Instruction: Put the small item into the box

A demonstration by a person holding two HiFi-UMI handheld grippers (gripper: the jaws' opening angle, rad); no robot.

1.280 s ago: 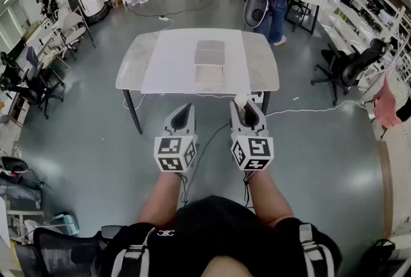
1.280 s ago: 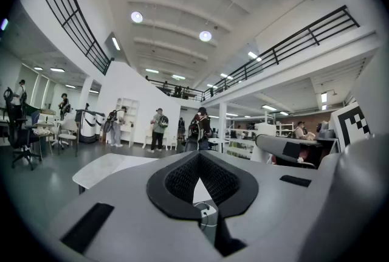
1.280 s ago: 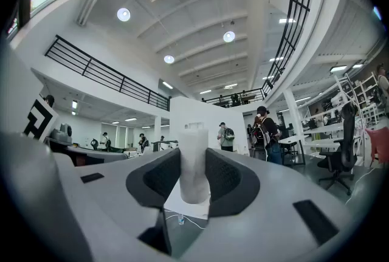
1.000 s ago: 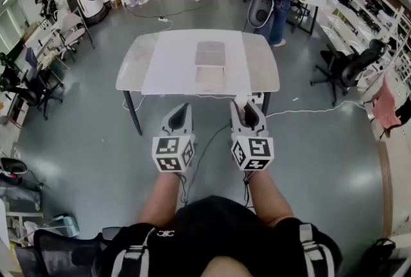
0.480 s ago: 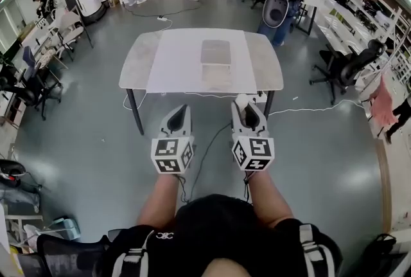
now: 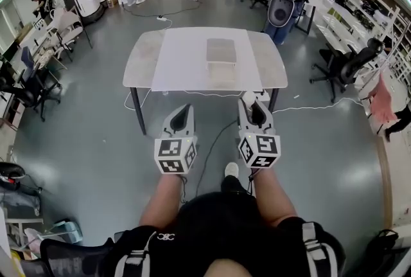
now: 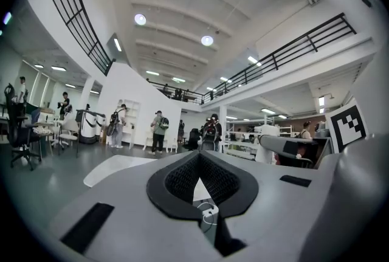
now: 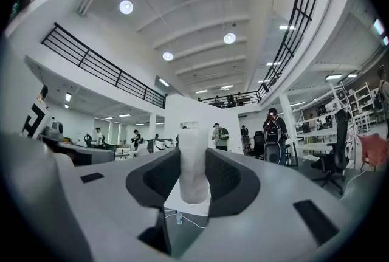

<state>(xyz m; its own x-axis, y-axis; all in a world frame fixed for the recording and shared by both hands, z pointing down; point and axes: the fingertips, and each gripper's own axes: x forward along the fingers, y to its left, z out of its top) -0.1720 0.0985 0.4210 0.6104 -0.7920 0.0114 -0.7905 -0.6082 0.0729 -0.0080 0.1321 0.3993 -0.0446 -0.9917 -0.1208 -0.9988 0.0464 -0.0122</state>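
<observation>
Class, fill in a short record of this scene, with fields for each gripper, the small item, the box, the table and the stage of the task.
Left gripper: shut, nothing between its jaws.
Right gripper: shut on the small white item.
Small white item: between the right jaws, sticking out past their tips.
Box: on the table.
Table: ahead of the person, apart from both grippers.
Stage: item not yet in the box.

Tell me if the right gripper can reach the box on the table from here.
Probably not yet. The right gripper, holding the white item, hangs over the floor short of the table, and the box sits mid-table. Nothing blocks the way.
</observation>
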